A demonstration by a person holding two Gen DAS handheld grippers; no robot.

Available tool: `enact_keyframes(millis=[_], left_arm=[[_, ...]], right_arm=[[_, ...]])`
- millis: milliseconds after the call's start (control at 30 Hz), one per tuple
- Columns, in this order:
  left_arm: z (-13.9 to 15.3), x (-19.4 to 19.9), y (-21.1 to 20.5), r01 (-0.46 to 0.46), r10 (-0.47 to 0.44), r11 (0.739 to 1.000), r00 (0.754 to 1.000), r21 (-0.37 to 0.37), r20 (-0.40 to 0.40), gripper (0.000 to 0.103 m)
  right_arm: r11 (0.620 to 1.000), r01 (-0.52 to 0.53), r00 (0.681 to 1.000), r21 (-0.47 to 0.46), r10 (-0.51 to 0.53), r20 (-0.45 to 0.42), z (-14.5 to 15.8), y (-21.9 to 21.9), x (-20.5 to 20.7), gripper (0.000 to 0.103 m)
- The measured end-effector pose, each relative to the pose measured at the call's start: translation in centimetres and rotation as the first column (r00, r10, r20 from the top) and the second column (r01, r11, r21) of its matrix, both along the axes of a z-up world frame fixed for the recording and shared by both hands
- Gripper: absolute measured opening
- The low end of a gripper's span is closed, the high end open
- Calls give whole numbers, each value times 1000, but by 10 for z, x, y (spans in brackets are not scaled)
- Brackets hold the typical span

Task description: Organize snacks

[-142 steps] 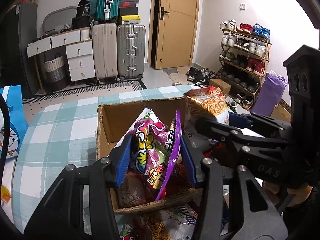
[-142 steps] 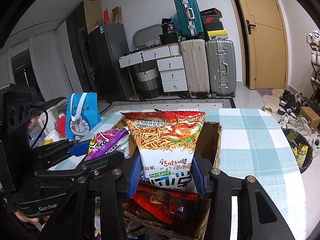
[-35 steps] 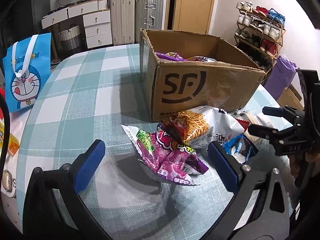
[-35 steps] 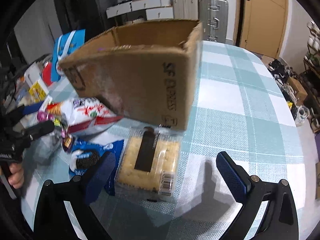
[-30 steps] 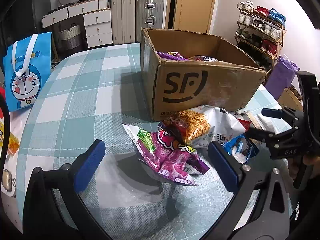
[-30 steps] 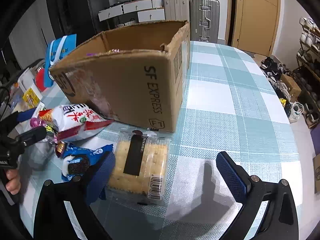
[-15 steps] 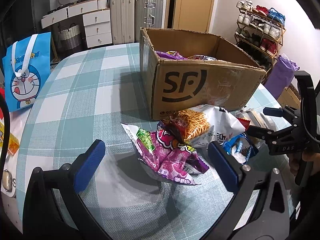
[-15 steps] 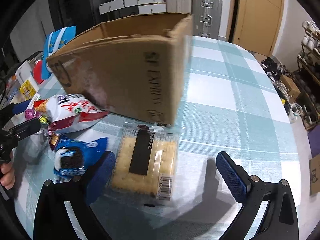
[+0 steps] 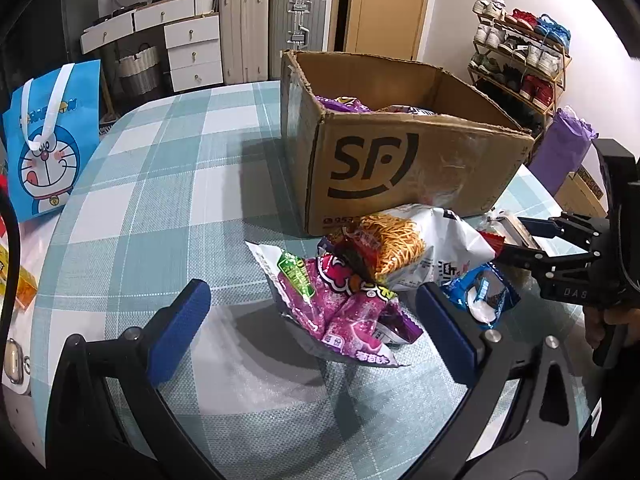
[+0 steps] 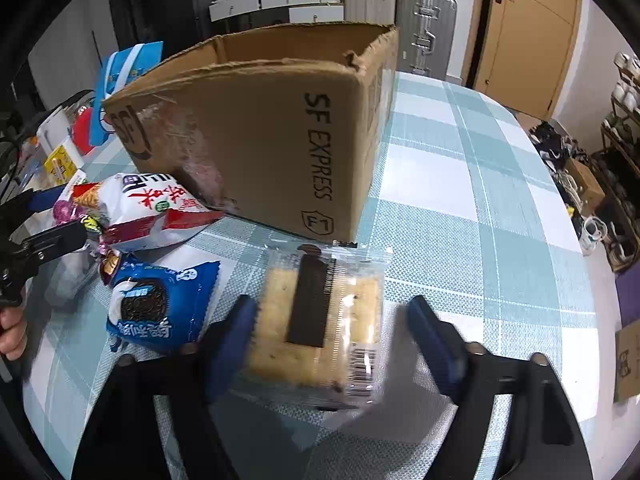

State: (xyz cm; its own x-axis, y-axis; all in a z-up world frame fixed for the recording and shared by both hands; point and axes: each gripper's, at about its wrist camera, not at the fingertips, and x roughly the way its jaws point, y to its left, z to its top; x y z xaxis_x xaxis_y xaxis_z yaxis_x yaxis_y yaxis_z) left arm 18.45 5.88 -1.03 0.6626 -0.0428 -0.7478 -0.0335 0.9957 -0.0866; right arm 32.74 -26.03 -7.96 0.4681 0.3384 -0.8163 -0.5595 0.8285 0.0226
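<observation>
An open cardboard box [image 9: 400, 168] [image 10: 260, 128] with snack bags inside stands on the checked table. In front of it lie a purple snack bag [image 9: 340, 304], a white noodle-snack bag [image 9: 408, 248] [image 10: 140, 208] and a blue cookie pack [image 9: 484, 292] [image 10: 156, 304]. My left gripper [image 9: 310, 300] hovers open, wide around the purple bag without touching it. A clear cracker pack [image 10: 320, 320] lies between the closing jaws of my right gripper [image 10: 330, 308]. Its left pad is at the pack's edge and its right pad stands clear of it.
A blue cartoon gift bag [image 9: 48, 140] stands at the table's left edge, with small items beside it. Bare checked cloth [image 10: 460, 184] stretches right of the box. Suitcases, drawers, a door and a shoe rack [image 9: 520, 52] are behind the table.
The right gripper's jaws have narrowed from wide open to close around the cracker pack, which now sits nearer in its view. The left gripper and the snacks under it have not moved.
</observation>
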Motion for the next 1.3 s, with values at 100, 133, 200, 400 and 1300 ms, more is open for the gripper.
enact_keyframes(millis=[100, 133, 200, 400, 1300], left_arm=[[-2, 1, 1, 1, -1, 1000, 1000, -15, -6, 102], [-3, 1, 2, 2, -2, 1000, 1000, -20, -8, 102], [-5, 2, 2, 5, -6, 1000, 1000, -27, -18, 102], [-14, 5, 0, 9, -11, 999, 999, -45, -45, 102], [-3, -5, 0, 81, -81, 996, 997, -33, -9, 51]], right_arm=[[1000, -6, 1000, 15, 6, 14, 3, -2, -3, 59], [1000, -10, 1000, 23, 9, 19, 5, -3, -3, 59], [999, -13, 999, 32, 12, 30, 8, -4, -5, 59], [999, -10, 999, 47, 8, 44, 15, -6, -7, 59], [999, -8, 999, 43, 6, 54, 19, -9, -7, 59]])
